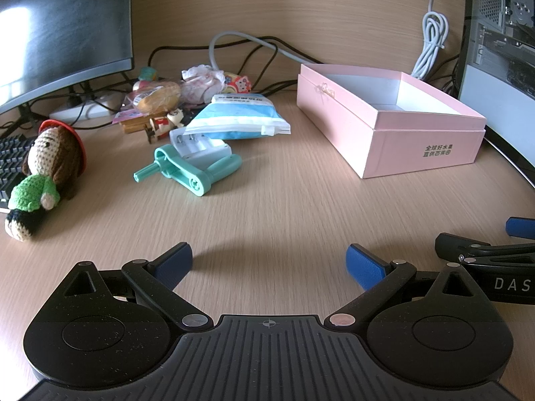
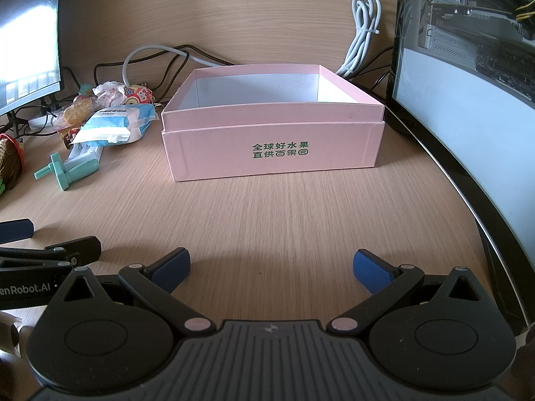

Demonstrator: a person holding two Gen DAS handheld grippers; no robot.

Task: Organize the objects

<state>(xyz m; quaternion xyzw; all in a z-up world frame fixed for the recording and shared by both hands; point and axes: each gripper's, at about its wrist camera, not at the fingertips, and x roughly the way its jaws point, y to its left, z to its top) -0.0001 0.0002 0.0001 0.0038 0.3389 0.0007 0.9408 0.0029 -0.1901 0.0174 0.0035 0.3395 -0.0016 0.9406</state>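
Observation:
An open pink box (image 1: 418,147) (image 2: 267,153) sits on the wooden desk, and what I can see of its inside is bare. Left of it lies a pile: a teal plastic tool (image 1: 190,170) (image 2: 67,170), a white battery charger (image 1: 200,145), a blue-white pouch (image 1: 237,117) (image 2: 113,123), wrapped snacks (image 1: 157,95) and small toys. A crocheted doll (image 1: 43,173) lies far left. My left gripper (image 1: 269,264) is open and empty above the desk. My right gripper (image 2: 271,267) is open and empty, facing the box.
A monitor (image 1: 60,23) stands at the back left over a keyboard (image 1: 10,163). A PC case (image 2: 468,50) stands at the right. Cables (image 1: 431,43) run along the back wall. The right gripper's body (image 1: 485,260) shows at the left view's right edge.

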